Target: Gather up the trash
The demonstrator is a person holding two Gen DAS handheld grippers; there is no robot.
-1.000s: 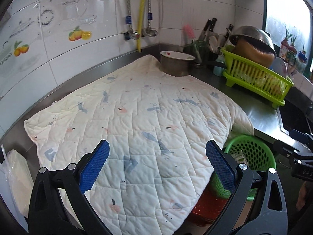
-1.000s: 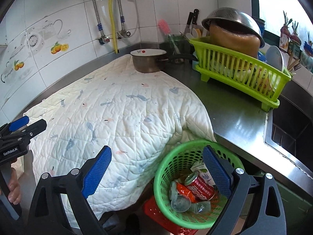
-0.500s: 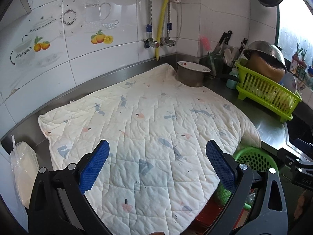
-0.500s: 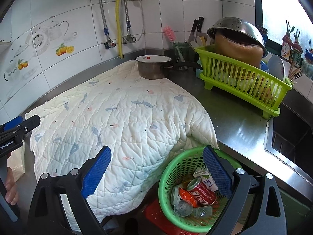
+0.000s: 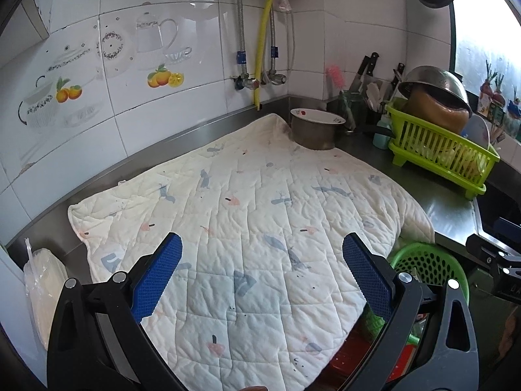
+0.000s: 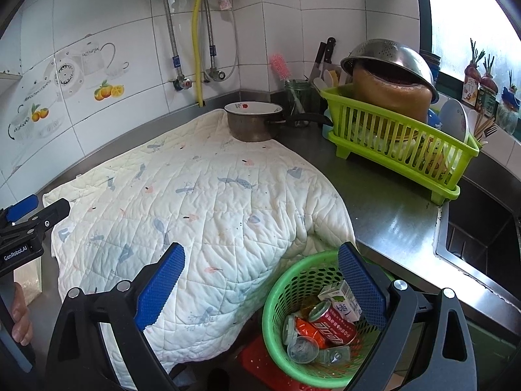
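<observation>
A green mesh basket (image 6: 286,296) stands below the counter's front edge and holds trash: a red can (image 6: 332,324), a small white and green carton (image 6: 340,298), an orange wrapper (image 6: 304,327) and clear plastic pieces (image 6: 302,348). In the left wrist view only the basket's rim (image 5: 426,264) shows beside the quilt. My right gripper (image 6: 259,288) is open and empty, above the basket's left side. My left gripper (image 5: 262,275) is open and empty above the front of a white quilted cloth (image 5: 247,221) that covers the counter.
A metal pot (image 6: 252,123) sits at the back of the quilt. A lime dish rack (image 6: 400,150) with an upturned colander stands at right, with a sink (image 6: 478,238) beyond it. A white plastic bag (image 5: 42,286) lies at far left. A red crate (image 6: 260,363) sits under the basket.
Both grippers have drawn back and risen, so more wall and counter show. Both stay open and empty. The basket and quilt have not moved.
</observation>
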